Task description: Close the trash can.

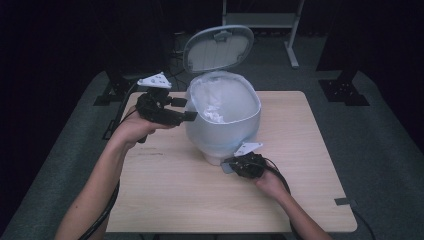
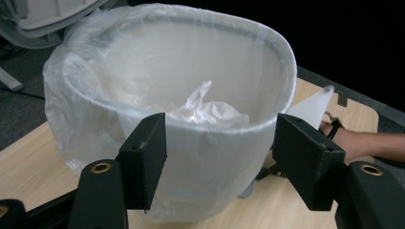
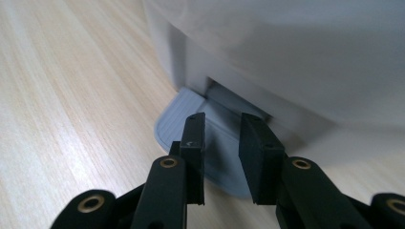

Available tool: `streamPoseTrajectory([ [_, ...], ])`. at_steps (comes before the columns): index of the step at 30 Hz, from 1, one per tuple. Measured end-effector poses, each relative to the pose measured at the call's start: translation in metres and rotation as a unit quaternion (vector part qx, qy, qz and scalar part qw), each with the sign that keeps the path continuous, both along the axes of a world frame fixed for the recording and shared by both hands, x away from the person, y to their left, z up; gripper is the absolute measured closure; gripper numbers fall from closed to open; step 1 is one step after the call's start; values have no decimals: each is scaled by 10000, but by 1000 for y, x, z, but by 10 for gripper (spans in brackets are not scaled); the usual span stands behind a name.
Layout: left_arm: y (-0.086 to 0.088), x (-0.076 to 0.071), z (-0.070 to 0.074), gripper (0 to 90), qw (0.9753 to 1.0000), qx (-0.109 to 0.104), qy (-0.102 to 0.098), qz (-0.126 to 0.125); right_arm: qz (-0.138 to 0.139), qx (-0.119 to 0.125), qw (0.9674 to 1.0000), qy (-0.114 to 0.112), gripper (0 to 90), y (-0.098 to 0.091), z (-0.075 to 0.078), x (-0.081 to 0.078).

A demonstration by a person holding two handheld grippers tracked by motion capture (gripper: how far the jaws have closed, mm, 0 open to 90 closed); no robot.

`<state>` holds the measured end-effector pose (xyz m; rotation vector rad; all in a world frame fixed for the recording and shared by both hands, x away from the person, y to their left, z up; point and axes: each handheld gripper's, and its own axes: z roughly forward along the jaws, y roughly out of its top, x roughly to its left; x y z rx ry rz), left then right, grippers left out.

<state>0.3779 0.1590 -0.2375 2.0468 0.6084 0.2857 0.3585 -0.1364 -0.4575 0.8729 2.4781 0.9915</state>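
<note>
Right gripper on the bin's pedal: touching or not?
Touching, it seems. In the right gripper view the right gripper lies low across the grey pedal, no gap showing; the bin's lid stands open, which fits.

Light wooden table (image 1: 280,200) carries a white pedal bin (image 1: 222,132) lined with a clear bag, standing toward the far middle, its grey foot pedal (image 3: 191,119) low over the boards
</note>
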Motion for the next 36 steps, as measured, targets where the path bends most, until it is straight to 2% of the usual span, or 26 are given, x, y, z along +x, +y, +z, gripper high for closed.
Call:
streamPoseTrajectory([
  [1, 2, -1, -1, 358, 10000, -5, 10, -1, -30, 152, 9999, 15, 704, -5, 3, -2],
  [2, 2, -1, -1, 356, 10000, -5, 10, -1, -30, 152, 9999, 15, 704, -5, 3, -2],
  [3, 6, -4, -4, 353, 10000, 11, 17, 1, -81, 330, 9994, 27, 688, -15, 8, -7],
  [6, 9, -6, -8, 349, 10000, 18, 49, 14, -121, 428, 9990, 13, 684, -25, 12, -12],
  [9, 16, -9, -17, 343, 9999, -24, 80, 56, -198, 544, 9983, 105, 651, -40, 17, -17],
  [12, 19, -11, -21, 340, 9999, -35, 121, 74, -220, 516, 9984, 67, 625, -50, 20, -19],
  [15, 23, -14, -28, 324, 9999, -2, 128, 116, -255, 591, 9978, 133, 602, -58, 23, -22],
  [17, 26, -16, -30, 317, 9999, 10, 91, 109, -254, 581, 9979, 97, 579, -63, 24, -22],
  [19, 28, -18, -32, 307, 9999, -19, 86, 121, -288, 663, 9973, 158, 558, -68, 25, -23],
  [21, 30, -21, -34, 305, 9999, 85, 4, 90, -296, 680, 9971, 179, 537, -73, 26, -22],
  [28, 33, -27, -42, 293, 9998, 140, -76, 115, -340, 695, 9968, 187, 491, -82, 27, -23],
  [30, 35, -29, -47, 291, 9998, 105, -73, 147, -357, 701, 9967, 212, 469, -84, 26, -23],
  [34, 41, -33, -58, 267, 9996, 169, -60, 211, -363, 695, 9966, 240, 440, -87, 24, -24],
  [36, 44, -36, -69, 255, 9995, 181, -8, 251, -388, 686, 9965, 278, 411, -90, 23, -25],
])
